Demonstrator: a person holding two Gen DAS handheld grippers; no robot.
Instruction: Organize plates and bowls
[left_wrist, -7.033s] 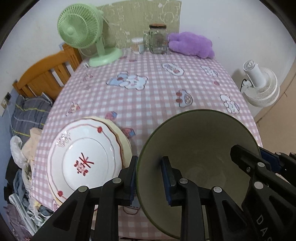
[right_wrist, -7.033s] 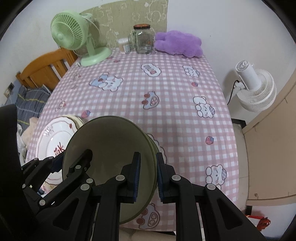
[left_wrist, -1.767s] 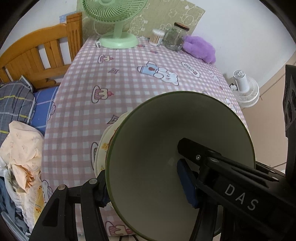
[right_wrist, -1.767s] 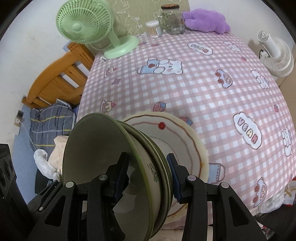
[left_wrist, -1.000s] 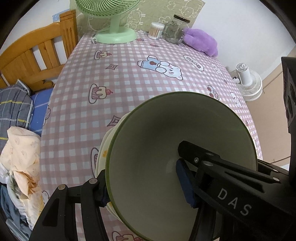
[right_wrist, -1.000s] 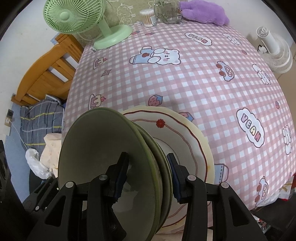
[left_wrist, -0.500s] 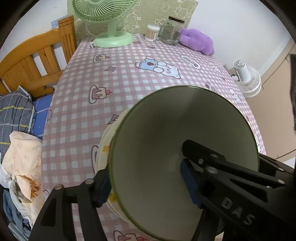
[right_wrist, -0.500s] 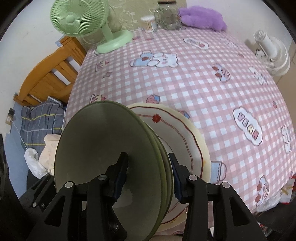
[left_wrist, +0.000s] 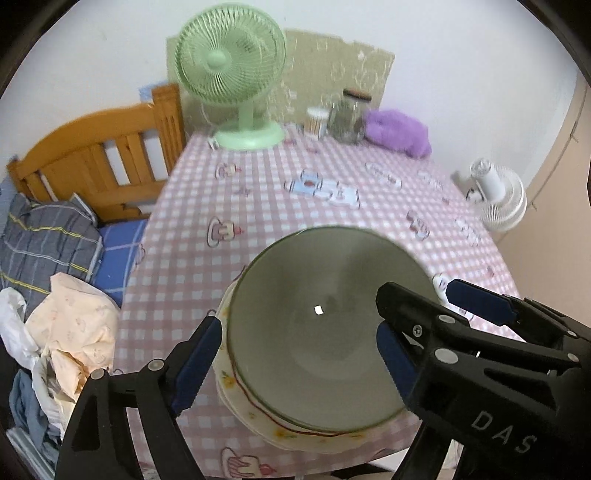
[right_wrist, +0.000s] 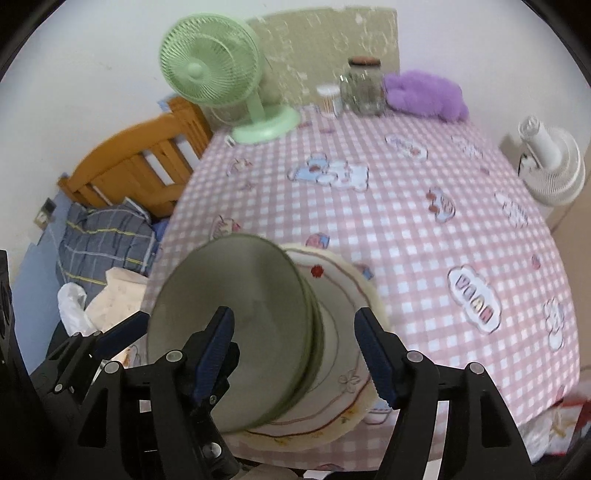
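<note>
The pink checked worktop (right_wrist: 424, 229) carries a stack of plates (right_wrist: 343, 373) at its near-left edge, with the green bowls (left_wrist: 325, 328) nested on them. The left claw (left_wrist: 295, 354) and right claw (right_wrist: 295, 358) are both spread wide around the bowls.

A table (left_wrist: 258, 206) covered in a pink checked cloth with cartoon prints stands against a plain white wall (left_wrist: 461, 55). At its far edge sit a green desk fan (left_wrist: 231, 70), a small tub of cotton swabs (left_wrist: 317, 122), a glass jar (left_wrist: 349, 116) and a purple plush toy (left_wrist: 399, 131), with a beige patterned panel (left_wrist: 332, 66) on the wall behind them. Past the left edge are a wooden bed frame (left_wrist: 99, 155), grey checked bedding (left_wrist: 40, 236) and a heap of clothes (left_wrist: 70, 336). A white fan (left_wrist: 498, 195) stands beyond the right edge.
</note>
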